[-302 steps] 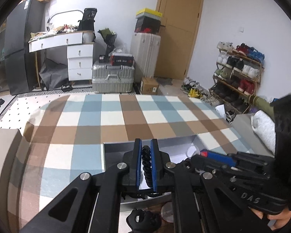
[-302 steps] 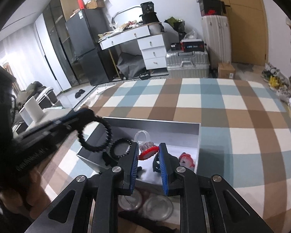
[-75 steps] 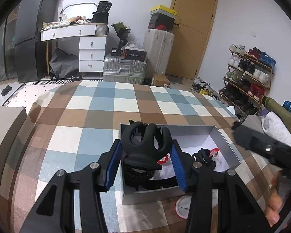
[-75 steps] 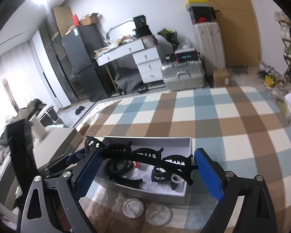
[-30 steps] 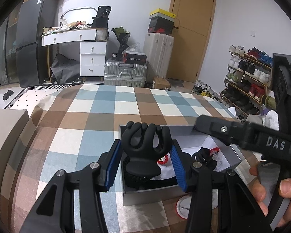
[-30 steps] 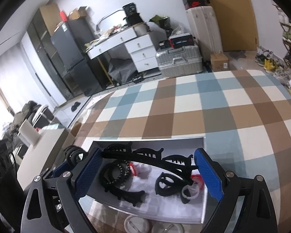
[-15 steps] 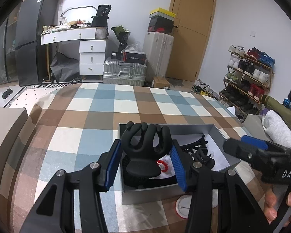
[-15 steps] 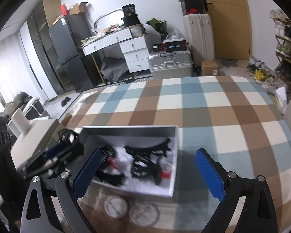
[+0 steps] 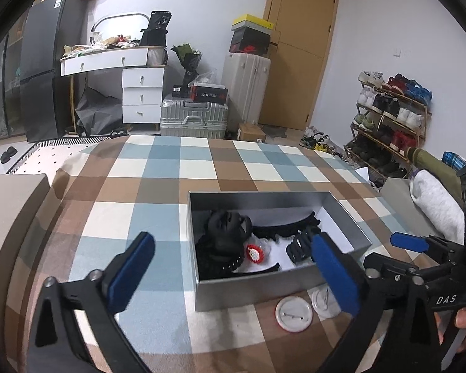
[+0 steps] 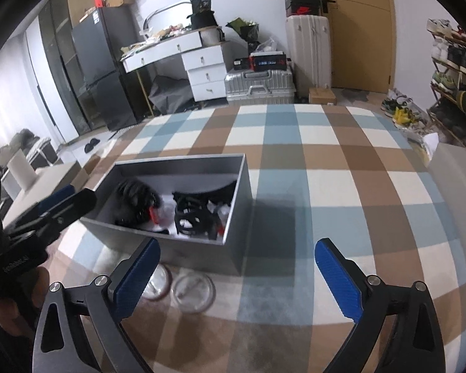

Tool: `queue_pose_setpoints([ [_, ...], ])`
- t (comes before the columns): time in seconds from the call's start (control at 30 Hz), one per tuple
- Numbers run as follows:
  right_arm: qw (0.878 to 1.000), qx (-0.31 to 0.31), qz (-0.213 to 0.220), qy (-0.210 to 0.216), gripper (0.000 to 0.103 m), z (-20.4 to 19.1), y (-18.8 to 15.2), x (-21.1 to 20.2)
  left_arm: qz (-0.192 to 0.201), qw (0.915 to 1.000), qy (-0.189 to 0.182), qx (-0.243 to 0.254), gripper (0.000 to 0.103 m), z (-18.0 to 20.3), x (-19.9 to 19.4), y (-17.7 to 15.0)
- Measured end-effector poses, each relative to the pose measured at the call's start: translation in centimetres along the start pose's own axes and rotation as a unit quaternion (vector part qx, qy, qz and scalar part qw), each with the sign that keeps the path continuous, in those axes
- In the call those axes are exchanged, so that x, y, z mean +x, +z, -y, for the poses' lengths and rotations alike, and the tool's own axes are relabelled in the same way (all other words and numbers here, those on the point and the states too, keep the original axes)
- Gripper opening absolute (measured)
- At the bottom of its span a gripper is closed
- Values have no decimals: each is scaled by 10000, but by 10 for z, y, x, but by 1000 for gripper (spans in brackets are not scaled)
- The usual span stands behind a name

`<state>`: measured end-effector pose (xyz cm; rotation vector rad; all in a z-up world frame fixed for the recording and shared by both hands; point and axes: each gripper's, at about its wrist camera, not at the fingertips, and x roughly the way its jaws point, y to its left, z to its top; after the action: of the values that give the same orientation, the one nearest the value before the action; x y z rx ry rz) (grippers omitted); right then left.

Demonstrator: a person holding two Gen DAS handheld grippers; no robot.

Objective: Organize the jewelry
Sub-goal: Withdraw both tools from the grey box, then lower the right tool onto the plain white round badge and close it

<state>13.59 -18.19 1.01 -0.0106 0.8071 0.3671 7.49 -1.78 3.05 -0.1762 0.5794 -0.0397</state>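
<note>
A grey open box [image 9: 282,283] sits on the checked cloth; it also shows in the right wrist view [image 10: 236,205]. Inside lie a black claw clip [image 9: 228,228], a long black hair clip [image 9: 285,228], a small black claw clip [image 9: 299,245], black bead bracelets [image 9: 220,262] and a red ornament [image 9: 254,253]. My left gripper [image 9: 233,267] is open and empty above the box's near side. My right gripper [image 10: 237,272] is open and empty, near the box's front right corner. Two round pin badges [image 9: 293,314] lie on the cloth in front of the box [image 10: 191,289].
The checked cloth [image 9: 158,168] covers a bed-like surface. A beige box [image 9: 9,199] stands at its left edge. Beyond the far edge are suitcases [image 9: 192,119], a white desk with drawers [image 9: 139,93], a fridge [image 9: 43,62] and a shoe rack [image 9: 391,118].
My left gripper has opened and let the black claw clip drop into the box. My right gripper let the long hair clip go into the box a moment earlier and has drawn back.
</note>
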Motion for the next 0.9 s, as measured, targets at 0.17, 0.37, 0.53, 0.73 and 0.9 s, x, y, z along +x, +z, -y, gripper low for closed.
queue_pose_setpoints([
  [0.17,9995,-225,-238,-19,101,-4,-11,2,-24,9999,39,161,101,2,-4,-6],
  [0.37,9955,-730,-594,-122,101,-19,-23,17,-185,9998,-50,111,101,-5,-6,-12],
  [0.53,9914,-1002,-834,-113,101,-32,-32,31,-333,9991,-241,-44,101,-8,-6,-15],
  [0.73,9874,-1177,-1029,-260,99,-39,-38,44,-395,9992,-103,-18,101,-7,-3,-16],
  [0.9,9881,-1119,-1036,-181,97,-39,-38,47,-393,9992,8,-90,101,-11,-3,-17],
])
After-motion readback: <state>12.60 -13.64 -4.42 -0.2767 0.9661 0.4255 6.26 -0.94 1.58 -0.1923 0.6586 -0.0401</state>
